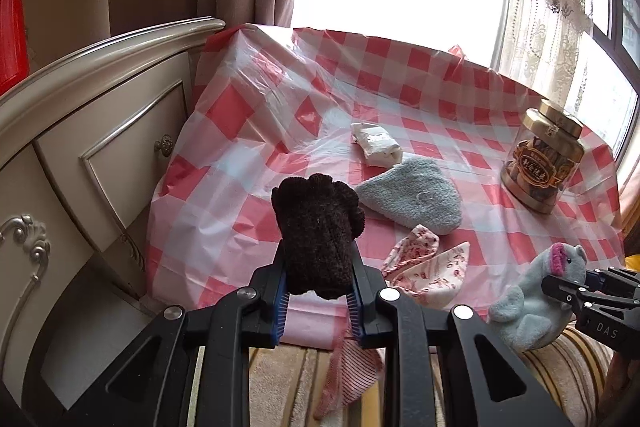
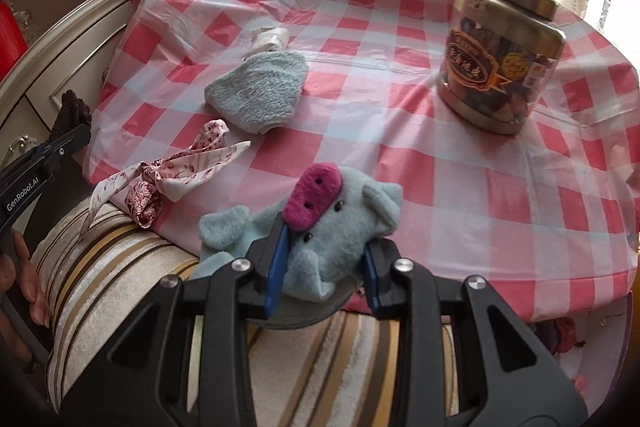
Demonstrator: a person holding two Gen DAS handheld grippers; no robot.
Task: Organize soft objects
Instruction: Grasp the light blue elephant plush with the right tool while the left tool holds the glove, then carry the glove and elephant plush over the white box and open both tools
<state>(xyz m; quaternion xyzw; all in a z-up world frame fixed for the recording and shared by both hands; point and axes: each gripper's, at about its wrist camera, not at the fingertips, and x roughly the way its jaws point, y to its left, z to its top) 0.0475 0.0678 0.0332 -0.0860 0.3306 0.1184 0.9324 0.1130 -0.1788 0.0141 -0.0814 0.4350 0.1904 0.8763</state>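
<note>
My left gripper (image 1: pixel 318 269) is shut on a dark brown knitted glove (image 1: pixel 316 227), held upright above the near edge of the red-and-white checked table (image 1: pixel 460 95). A striped pink sock (image 1: pixel 348 375) dangles below its jaws. My right gripper (image 2: pixel 326 259) is shut on a grey-blue plush animal (image 2: pixel 332 227) with a magenta snout, at the table's near edge; it shows at the right of the left wrist view as the plush animal (image 1: pixel 536 299). On the cloth lie a grey-blue fuzzy sock (image 1: pixel 412 199), a floral scarf (image 1: pixel 424 267) and a white folded cloth (image 1: pixel 376 143).
A gold-lidded jar (image 1: pixel 540 163) stands at the table's right side. A cream cabinet (image 1: pixel 100 147) with a knob adjoins the table on the left. A striped cushion (image 2: pixel 120 267) lies below the near edge. Curtains and a bright window are behind.
</note>
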